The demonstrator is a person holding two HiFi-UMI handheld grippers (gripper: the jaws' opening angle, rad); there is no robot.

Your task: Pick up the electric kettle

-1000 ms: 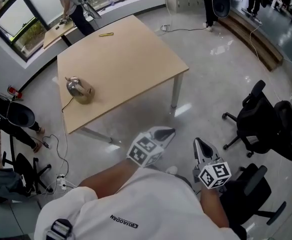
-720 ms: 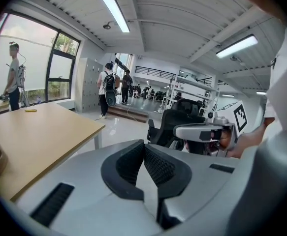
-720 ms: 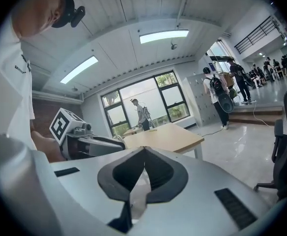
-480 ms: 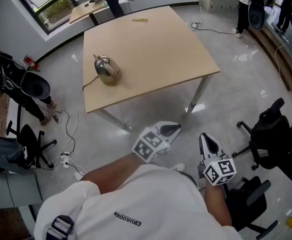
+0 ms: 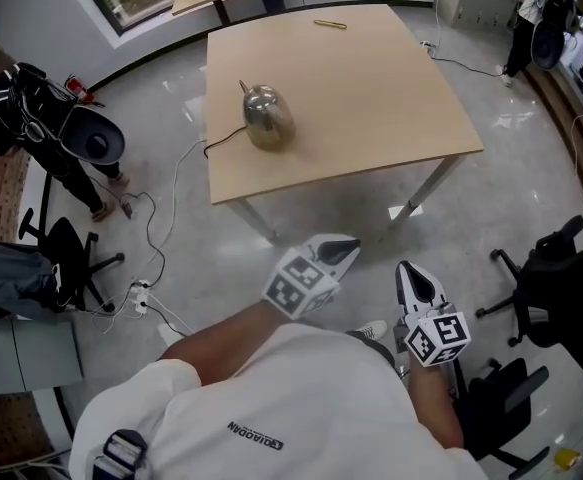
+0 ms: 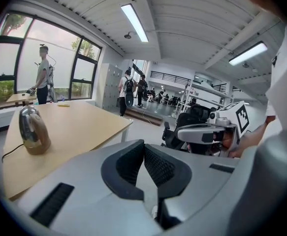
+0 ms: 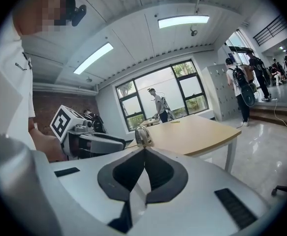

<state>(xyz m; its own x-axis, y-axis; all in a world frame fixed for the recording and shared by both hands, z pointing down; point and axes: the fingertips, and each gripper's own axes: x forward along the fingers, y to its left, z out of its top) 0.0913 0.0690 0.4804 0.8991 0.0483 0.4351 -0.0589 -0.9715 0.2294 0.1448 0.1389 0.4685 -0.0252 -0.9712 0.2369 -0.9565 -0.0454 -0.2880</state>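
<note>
1. Left tongs (image 5: 343,248) clenched on nothing, right tongs (image 5: 408,273) likewise empty and closed, both held low before the person.
2. Electric kettle (image 5: 266,118) stands untouched near the worktop's (image 5: 371,88) left edge, well apart from both; approach, opening and grasp all remain.
3. Its cord (image 5: 221,140) trails off leftward and may tug when lifted; office chairs (image 5: 556,278) stand at right, out of the path.

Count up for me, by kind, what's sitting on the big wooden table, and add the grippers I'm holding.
silver metal electric kettle: 1
thin yellow stick-shaped object: 1
handheld grippers, the left gripper and the right gripper: 2
Total: 4
</note>
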